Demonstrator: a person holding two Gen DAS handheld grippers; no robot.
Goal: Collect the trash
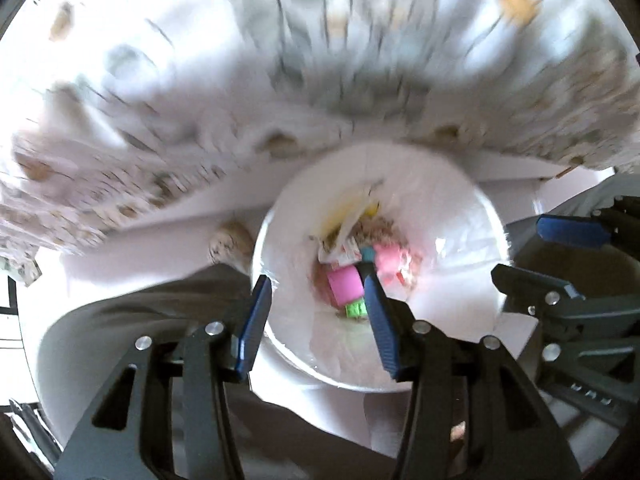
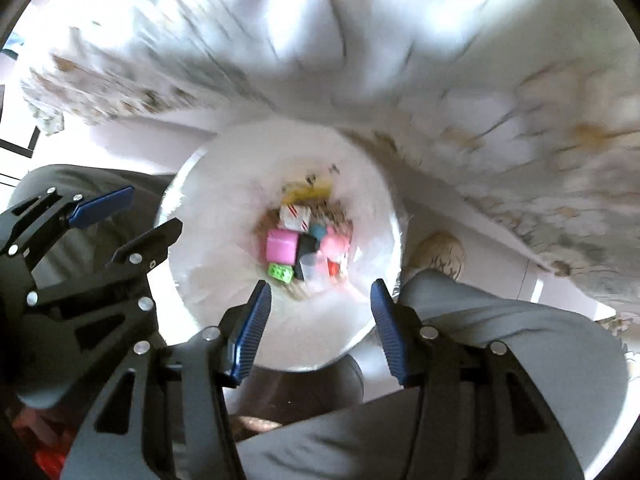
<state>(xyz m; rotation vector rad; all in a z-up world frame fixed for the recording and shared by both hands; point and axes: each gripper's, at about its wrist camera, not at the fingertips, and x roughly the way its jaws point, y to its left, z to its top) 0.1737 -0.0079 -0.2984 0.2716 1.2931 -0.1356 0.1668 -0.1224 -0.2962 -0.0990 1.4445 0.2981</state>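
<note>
Both views look down into a round white bin [image 1: 448,208] [image 2: 216,216] lined with a clear plastic bag. Trash lies at its bottom: a pink block [image 1: 343,285] [image 2: 281,246], a small green block [image 1: 356,309] [image 2: 281,272], a red-striped white wrapper [image 2: 295,216], a yellow piece [image 1: 340,216] and other scraps. My left gripper [image 1: 314,276] [image 2: 156,207] hangs above the bin, its jaws apart with nothing between them. My right gripper [image 2: 320,285] [image 1: 516,246] is beside it over the bin, also open and holding nothing.
A table draped in a patterned cloth [image 1: 320,100] [image 2: 500,120] stands just behind the bin, blurred. A person's legs in grey trousers [image 1: 132,320] [image 2: 500,340] flank the bin, with a light slipper [image 1: 230,240] [image 2: 440,252] on the pale floor.
</note>
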